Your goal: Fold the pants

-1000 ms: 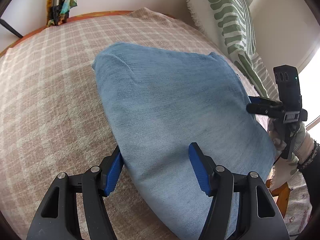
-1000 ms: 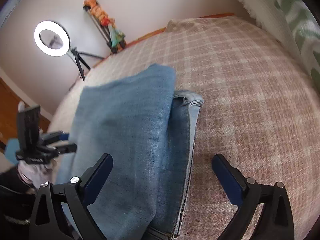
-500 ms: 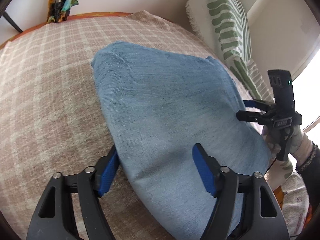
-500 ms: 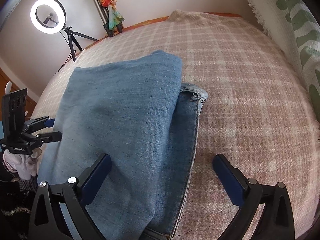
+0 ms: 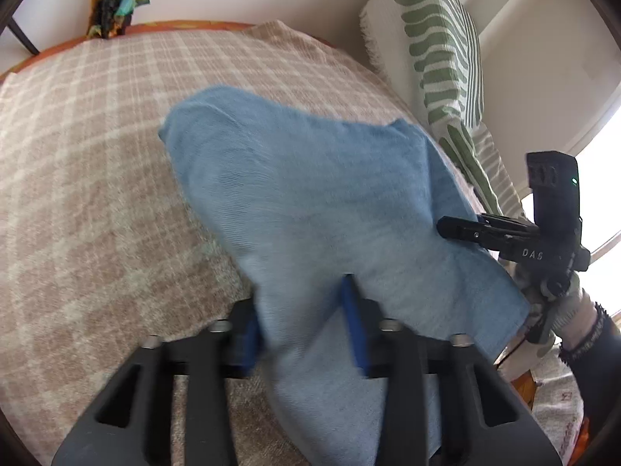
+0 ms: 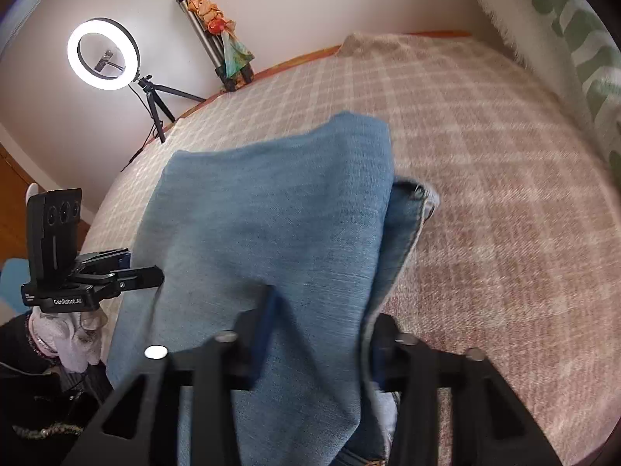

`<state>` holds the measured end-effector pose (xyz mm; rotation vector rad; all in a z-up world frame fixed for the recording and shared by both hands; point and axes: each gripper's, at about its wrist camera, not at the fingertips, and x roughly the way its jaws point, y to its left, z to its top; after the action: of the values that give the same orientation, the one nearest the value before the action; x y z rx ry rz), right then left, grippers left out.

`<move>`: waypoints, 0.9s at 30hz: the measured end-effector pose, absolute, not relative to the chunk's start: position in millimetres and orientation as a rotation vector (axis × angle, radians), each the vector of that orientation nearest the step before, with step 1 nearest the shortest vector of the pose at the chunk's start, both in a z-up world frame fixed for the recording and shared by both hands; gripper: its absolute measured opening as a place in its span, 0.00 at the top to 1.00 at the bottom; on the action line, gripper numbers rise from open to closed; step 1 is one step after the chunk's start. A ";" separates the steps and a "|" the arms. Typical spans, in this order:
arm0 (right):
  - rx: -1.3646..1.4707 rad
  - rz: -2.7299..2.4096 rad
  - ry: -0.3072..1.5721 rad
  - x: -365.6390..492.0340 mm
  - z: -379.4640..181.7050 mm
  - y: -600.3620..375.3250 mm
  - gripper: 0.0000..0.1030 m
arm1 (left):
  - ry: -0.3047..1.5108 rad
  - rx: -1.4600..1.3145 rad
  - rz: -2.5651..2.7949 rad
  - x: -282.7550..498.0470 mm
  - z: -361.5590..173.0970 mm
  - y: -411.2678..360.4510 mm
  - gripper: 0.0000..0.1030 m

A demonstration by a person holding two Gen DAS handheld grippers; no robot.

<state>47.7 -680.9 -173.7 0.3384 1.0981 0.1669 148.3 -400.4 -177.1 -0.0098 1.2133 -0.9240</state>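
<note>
The light blue denim pants (image 5: 310,209) lie already doubled over on the beige-and-cream checked blanket (image 5: 85,163) that covers the bed, an upper layer laid over a lower one whose hemmed edge (image 6: 421,198) peeks out along the right side in the right wrist view. So at least one fold looks done; judging by the bundle's length, another fold, bringing the near end toward the far end, probably remains, followed by smoothing. The bundle's long axis runs from the near edge of the bed, by the person, away toward the far wooden bed rim, and its squared far end points at the wall. The left gripper (image 5: 306,326) has just been closing and now pinches a bunched ridge of cloth at the near left corner between its blue pads. The right gripper (image 6: 322,334) has likewise just been closing and clamps the near right edge, both layers gathered between its fingers. Farther out, a white cushion with green leaf stripes (image 5: 438,50) leans at the right, and a lit ring lamp on a tripod (image 6: 103,54) stands by the far wall.
</note>
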 end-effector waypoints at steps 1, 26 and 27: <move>0.314 0.157 1.097 48.1 -169.7 -677.5 0.82 | 1.205 -0.017 -0.924 149.1 -174.2 -399.6 0.83; 0.069 0.114 0.898 72.4 -61.4 -612.2 0.86 | 0.958 0.003 -0.978 167.7 -102.2 -390.4 0.87; 0.067 0.112 0.888 76.6 -59.3 -611.8 0.86 | 0.949 0.006 -0.976 171.6 -99.7 -391.5 0.87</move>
<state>76.6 -611.8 -59.3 0.0665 0.8883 0.1119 171.6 -391.5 -99.7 0.0063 0.9495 -0.9762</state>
